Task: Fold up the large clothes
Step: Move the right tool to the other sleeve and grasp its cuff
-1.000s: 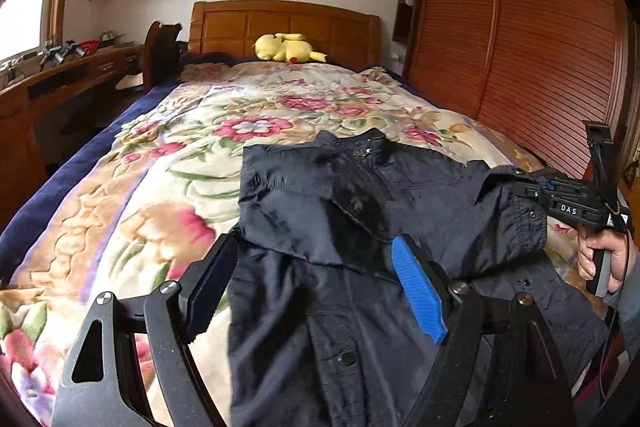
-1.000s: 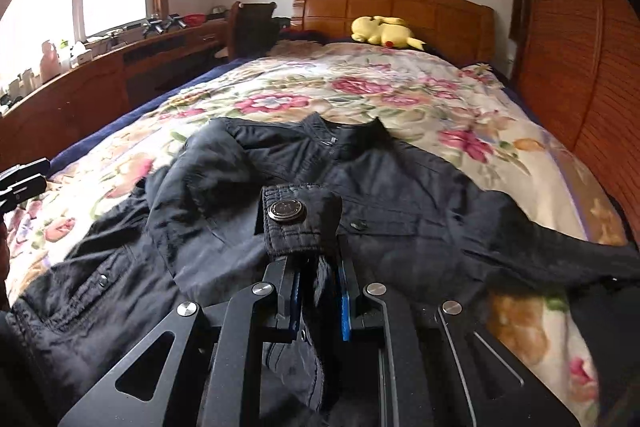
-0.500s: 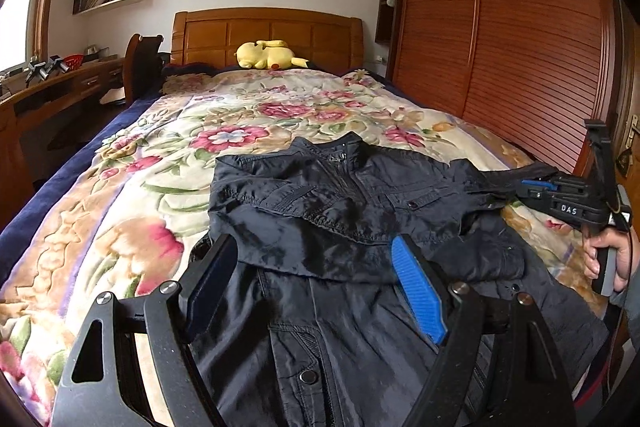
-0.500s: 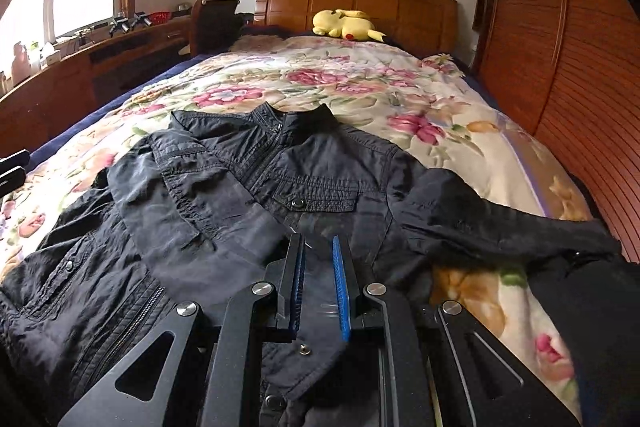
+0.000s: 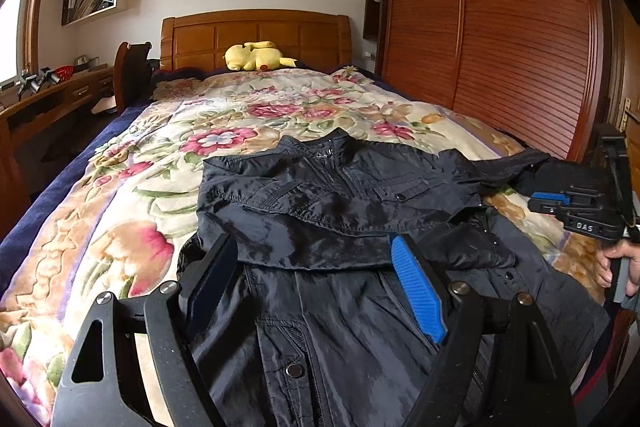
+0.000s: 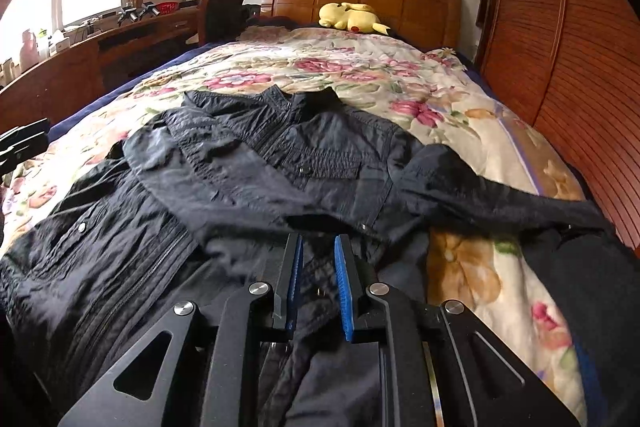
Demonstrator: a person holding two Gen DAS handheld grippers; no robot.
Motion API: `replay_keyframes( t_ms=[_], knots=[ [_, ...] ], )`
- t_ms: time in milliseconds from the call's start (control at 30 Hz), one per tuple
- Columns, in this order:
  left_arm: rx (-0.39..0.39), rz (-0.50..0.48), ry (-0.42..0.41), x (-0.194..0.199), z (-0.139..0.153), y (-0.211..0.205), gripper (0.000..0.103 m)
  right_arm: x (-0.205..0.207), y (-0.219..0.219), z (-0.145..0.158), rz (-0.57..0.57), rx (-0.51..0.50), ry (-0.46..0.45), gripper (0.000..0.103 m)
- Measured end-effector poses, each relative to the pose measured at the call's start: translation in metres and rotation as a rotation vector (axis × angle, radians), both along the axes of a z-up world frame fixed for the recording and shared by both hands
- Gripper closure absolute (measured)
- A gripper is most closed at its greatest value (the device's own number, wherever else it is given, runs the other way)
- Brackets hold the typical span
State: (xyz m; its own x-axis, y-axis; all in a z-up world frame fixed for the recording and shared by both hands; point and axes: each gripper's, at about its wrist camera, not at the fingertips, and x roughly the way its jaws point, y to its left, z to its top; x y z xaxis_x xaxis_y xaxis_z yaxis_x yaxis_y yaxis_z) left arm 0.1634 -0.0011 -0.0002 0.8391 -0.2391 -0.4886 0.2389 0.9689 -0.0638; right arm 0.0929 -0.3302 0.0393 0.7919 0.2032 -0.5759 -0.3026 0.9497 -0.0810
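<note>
A dark jacket (image 5: 340, 195) lies face up on the flowered bedspread (image 5: 140, 187), collar toward the headboard. One sleeve (image 6: 224, 187) is folded across its chest. The other sleeve (image 6: 500, 203) stretches out to the right. My left gripper (image 5: 312, 247) hovers open and wide over the jacket's lower front, with nothing between its fingers. My right gripper (image 6: 318, 241) stands just over the folded sleeve's end. Its jaws are opening, a narrow gap shows between the blue pads (image 6: 342, 279), and they press on nothing. The left wrist view shows that gripper (image 5: 538, 202) at the far right, held by a hand (image 5: 616, 263).
A yellow plush toy (image 5: 256, 57) rests by the wooden headboard (image 5: 256, 35). Slatted wardrobe doors (image 5: 500, 47) run along the bed's right side. A desk (image 6: 120, 39) and chair (image 6: 220, 15) stand on the left. Another dark garment (image 6: 592, 287) lies at the bed's right edge.
The right gripper carried the sleeve cuff across the jacket, let it go and drew back. The sleeve now lies flat over the chest. The left gripper drifted a little sideways.
</note>
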Motion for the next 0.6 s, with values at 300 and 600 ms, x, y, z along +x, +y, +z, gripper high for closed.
replay_keyframes(
  t_ms=[300,600],
  knots=[
    [0.014,-0.016,-0.004,-0.003,-0.002,-0.012,0.022,-0.017,-0.031,0.015,-0.072,0.006,-0.020,0.079],
    [0.028,-0.049,0.008,-0.001,-0.009,-0.030,0.022,-0.014,-0.071,0.038,-0.163,-0.008,-0.073,0.051]
  ],
)
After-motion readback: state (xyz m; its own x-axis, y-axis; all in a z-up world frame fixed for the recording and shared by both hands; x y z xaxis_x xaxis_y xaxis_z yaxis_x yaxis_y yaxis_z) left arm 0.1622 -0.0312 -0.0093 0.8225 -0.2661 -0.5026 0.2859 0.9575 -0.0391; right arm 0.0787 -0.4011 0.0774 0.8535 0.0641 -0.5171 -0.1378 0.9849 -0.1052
